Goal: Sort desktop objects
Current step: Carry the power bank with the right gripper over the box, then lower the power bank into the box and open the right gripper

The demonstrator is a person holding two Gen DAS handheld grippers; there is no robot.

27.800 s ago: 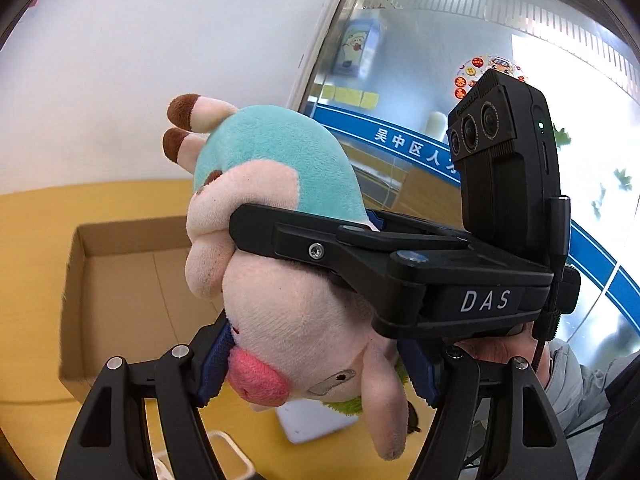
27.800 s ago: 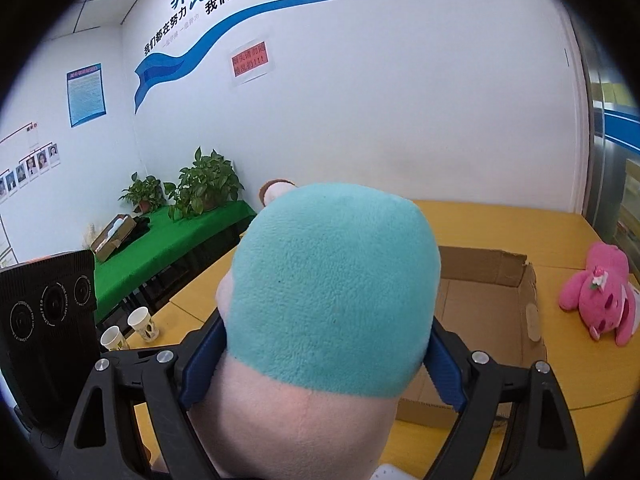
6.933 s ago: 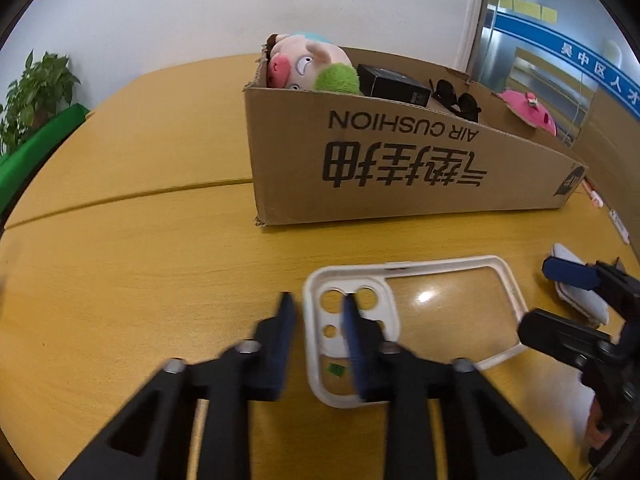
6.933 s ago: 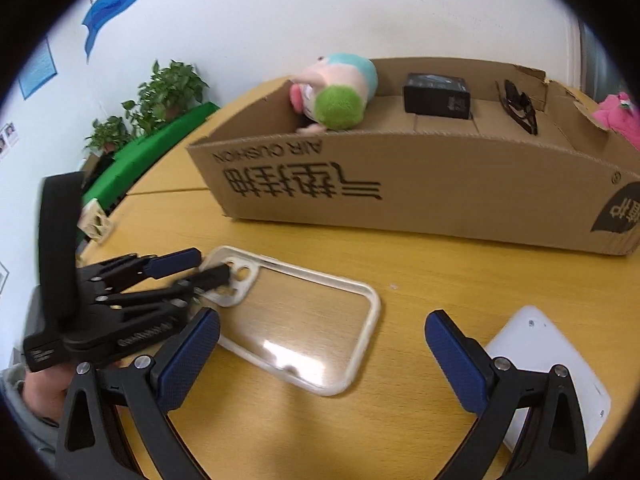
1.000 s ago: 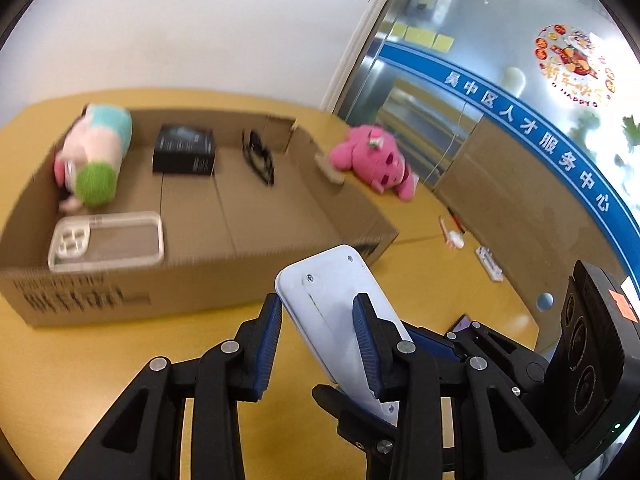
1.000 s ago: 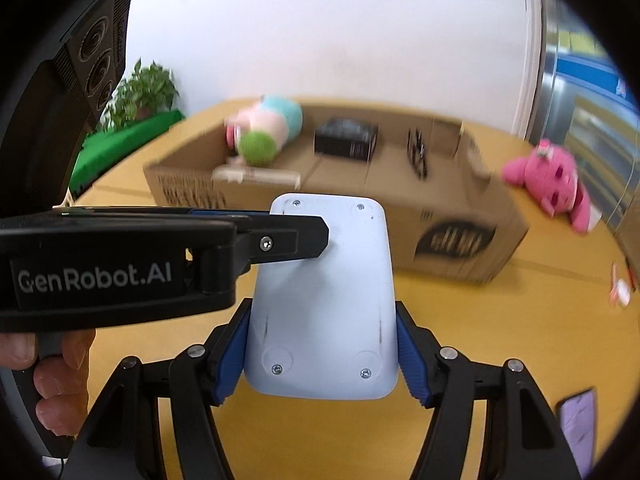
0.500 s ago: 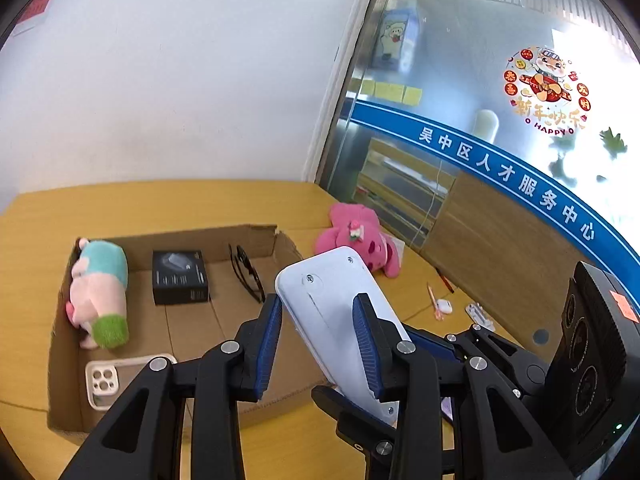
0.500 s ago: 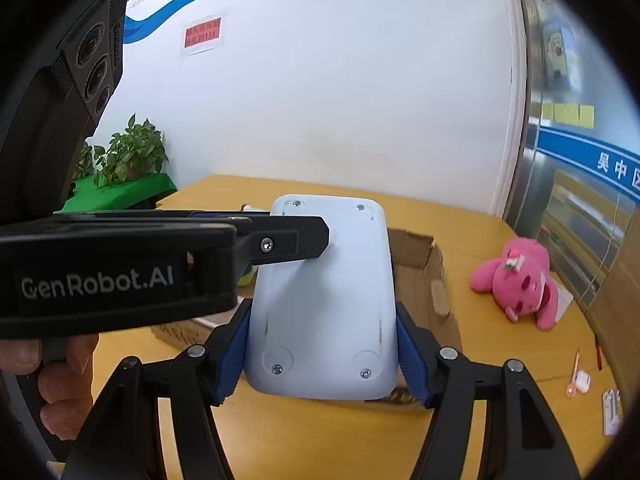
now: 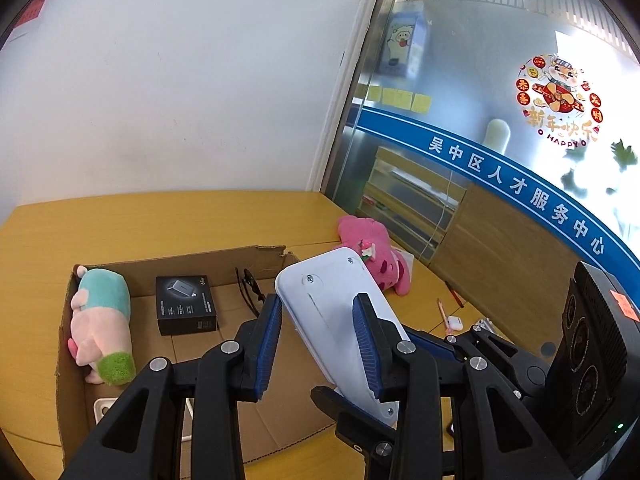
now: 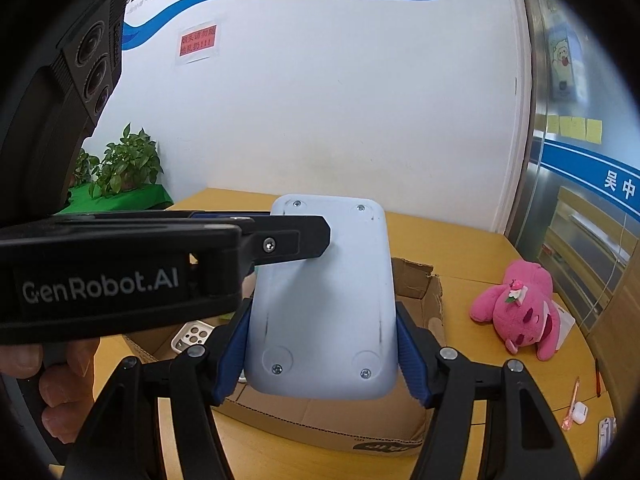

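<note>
Both grippers hold one flat pale-blue device (image 10: 320, 304), tilted in the air over the open cardboard box (image 9: 192, 258). My right gripper (image 10: 324, 356) is shut on its two long edges. My left gripper (image 9: 318, 348) is shut across its flat faces, its pads (image 9: 366, 346) on either side of the device (image 9: 324, 300). In the box lie a pink and teal plush pig (image 9: 102, 320), a black carton (image 9: 185, 310), dark sunglasses (image 9: 250, 286) and a white phone case (image 10: 192, 336).
A pink plush toy (image 9: 374, 254) lies on the yellow table right of the box, also in the right wrist view (image 10: 520, 308). A pen (image 10: 572, 402) and a small white earbud case (image 10: 580, 412) lie near the right edge. Potted plants (image 10: 124, 168) stand at far left.
Both grippers have lifted the pale-blue device higher and moved over the box; the box and table now sit lower in both views. The grips are unchanged.
</note>
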